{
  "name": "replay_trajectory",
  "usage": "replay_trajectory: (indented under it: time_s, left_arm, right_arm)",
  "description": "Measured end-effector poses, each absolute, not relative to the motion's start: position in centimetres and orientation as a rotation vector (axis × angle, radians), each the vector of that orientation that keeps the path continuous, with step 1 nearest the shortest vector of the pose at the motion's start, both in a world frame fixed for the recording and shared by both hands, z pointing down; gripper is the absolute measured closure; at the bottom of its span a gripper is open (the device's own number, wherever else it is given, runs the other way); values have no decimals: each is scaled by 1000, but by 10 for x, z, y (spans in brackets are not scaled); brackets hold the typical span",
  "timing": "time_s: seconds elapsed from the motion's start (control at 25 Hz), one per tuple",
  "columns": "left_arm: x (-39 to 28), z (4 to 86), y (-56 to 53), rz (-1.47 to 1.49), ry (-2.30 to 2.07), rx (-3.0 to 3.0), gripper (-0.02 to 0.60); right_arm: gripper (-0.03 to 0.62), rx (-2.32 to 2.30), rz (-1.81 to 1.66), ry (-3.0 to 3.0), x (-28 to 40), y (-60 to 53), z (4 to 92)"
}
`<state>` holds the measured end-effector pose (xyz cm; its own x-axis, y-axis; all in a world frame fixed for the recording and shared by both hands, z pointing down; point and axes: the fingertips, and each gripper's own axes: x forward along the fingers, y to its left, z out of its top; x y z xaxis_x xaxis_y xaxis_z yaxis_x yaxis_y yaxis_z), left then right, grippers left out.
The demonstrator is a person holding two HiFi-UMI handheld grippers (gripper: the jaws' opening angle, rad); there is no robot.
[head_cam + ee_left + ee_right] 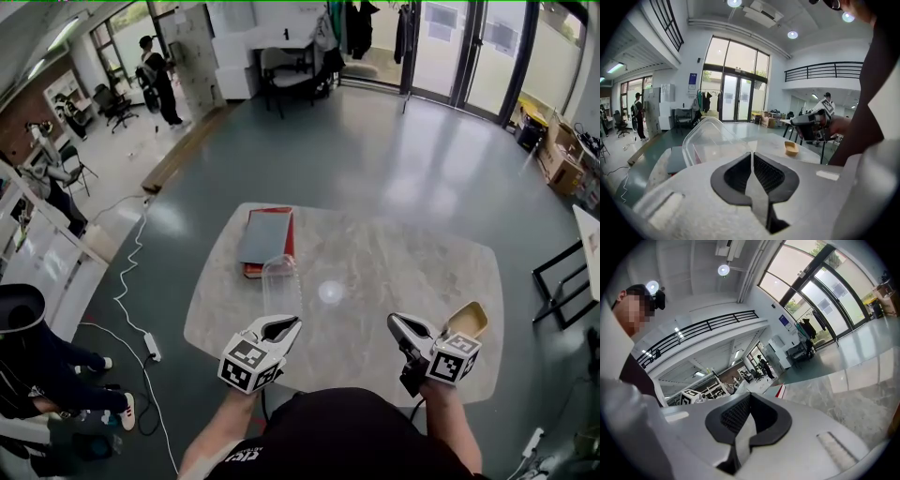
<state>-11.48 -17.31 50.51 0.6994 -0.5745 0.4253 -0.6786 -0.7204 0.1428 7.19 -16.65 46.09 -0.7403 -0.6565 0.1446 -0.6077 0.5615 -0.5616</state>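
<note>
My left gripper (285,324) is shut and holds nothing; it hovers over the near edge of the marble table (375,272), just behind a clear plastic container (281,285). In the left gripper view the shut jaws (752,157) point at that container (710,138), with a small tan dish (791,148) further right. My right gripper (399,324) is also shut and holds nothing, a little left of the tan dish (469,321). In the right gripper view its tip (749,399) points across the table (843,399) toward a red book (780,391).
A grey and red book stack (267,238) lies at the table's far left. White cables and a power strip (150,345) run on the floor to the left. A black table frame (560,281) stands right. People stand far left (157,75).
</note>
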Motion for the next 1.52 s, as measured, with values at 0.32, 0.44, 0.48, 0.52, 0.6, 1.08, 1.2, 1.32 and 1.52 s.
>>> replay_trajectory:
  time_s: [0.32,0.44,0.48,0.52,0.6,1.08,1.2,1.32,1.52]
  left_arm:
    - [-121,430,-163,308,-1095,2728,562]
    - [-127,413,-160,264,-1135,2749,562]
    - [-129,408,-160,247,-1146,2752,561]
    - [-130,403,-160,227,-1156,2754,563]
    - [-133,393,-160,187,-1170,2761,561]
    - [-130,328,-158,-55,-1186,2828,561]
    - [-132,324,-158,-72,-1182,2840,561]
    - [-128,327,-160,-57,-1178,2846,561]
    - [-116,330,-167,-41,-1153,2842,561]
  right_arm:
    - [594,-1061,-729,2826,62,-173,423]
    - [594,-1007,-613,2888,50,-171,405]
    - [594,-981,-583,2894,48,-169,399]
    - [594,-952,-560,2890,46,-167,392]
    - [594,-894,-537,2855,44,-162,377]
    - [594,-972,-318,2793,69,-155,328]
    - [594,-1006,-287,2801,71,-153,328]
    - [594,-1030,-277,2810,75,-152,331]
    - [594,-1067,-272,2827,83,-154,336]
